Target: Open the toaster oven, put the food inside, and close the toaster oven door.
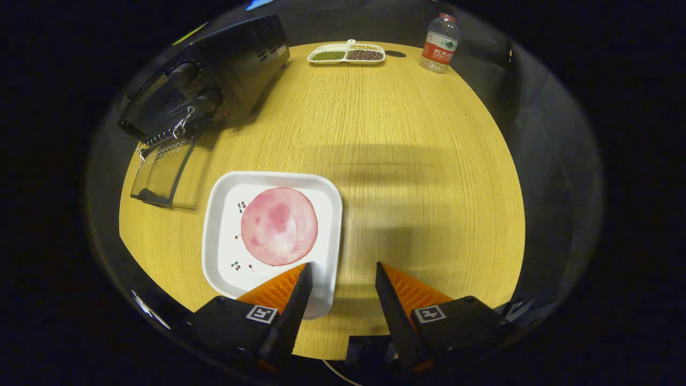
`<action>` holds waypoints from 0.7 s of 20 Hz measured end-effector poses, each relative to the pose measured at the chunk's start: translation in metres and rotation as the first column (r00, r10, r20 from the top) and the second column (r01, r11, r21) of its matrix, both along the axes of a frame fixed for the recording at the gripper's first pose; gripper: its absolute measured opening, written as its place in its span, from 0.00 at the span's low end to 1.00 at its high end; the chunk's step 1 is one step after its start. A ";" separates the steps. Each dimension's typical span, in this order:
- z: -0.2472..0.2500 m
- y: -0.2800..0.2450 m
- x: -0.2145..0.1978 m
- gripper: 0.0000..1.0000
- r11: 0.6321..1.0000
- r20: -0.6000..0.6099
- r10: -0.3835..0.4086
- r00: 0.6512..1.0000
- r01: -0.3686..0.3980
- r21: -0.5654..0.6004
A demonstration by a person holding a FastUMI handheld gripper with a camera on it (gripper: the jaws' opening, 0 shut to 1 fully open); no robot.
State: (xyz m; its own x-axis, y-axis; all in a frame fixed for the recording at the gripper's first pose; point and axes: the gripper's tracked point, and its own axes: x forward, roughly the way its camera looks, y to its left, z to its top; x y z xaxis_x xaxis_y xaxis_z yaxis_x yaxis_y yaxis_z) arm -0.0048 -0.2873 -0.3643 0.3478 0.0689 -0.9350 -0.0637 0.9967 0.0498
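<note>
A round pink slice of food (pixel 278 226) lies on a white square plate (pixel 225 214) on the wooden table. My gripper (pixel 343 271) hovers open above the plate's near right corner; its left finger overlaps the plate's edge, and nothing is between the fingers. The black toaster oven (pixel 214 75) stands at the far left of the table. Its glass door (pixel 161 174) hangs down open, lying flat toward the plate.
A white divided dish (pixel 347 54) of beans and grains sits at the table's far edge. A plastic water bottle (pixel 440 43) stands to its right. The round wooden table (pixel 418 161) has bare surface right of the plate.
</note>
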 end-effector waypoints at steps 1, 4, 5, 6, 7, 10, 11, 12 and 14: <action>-0.010 0.007 0.003 0.61 1.000 -0.005 0.015 1.000 -0.015 0.018; -0.009 0.009 0.002 0.30 0.998 -0.042 -0.010 0.999 0.013 0.055; -0.012 0.008 0.004 0.30 0.998 -0.050 -0.031 0.998 0.034 0.061; -0.009 0.007 0.006 0.24 0.994 -0.049 -0.062 0.997 0.066 0.085; -0.007 0.008 0.004 0.12 0.991 -0.061 -0.076 0.995 0.082 0.107; -0.010 0.012 0.002 0.03 0.983 -0.063 -0.062 0.996 0.072 0.170; -0.010 0.013 0.004 0.03 0.982 -0.047 -0.040 0.998 0.048 0.182; -0.011 0.012 0.004 0.03 0.982 -0.034 -0.020 0.999 0.026 0.186; -0.010 0.012 0.006 0.02 0.977 -0.032 -0.028 0.999 0.034 0.209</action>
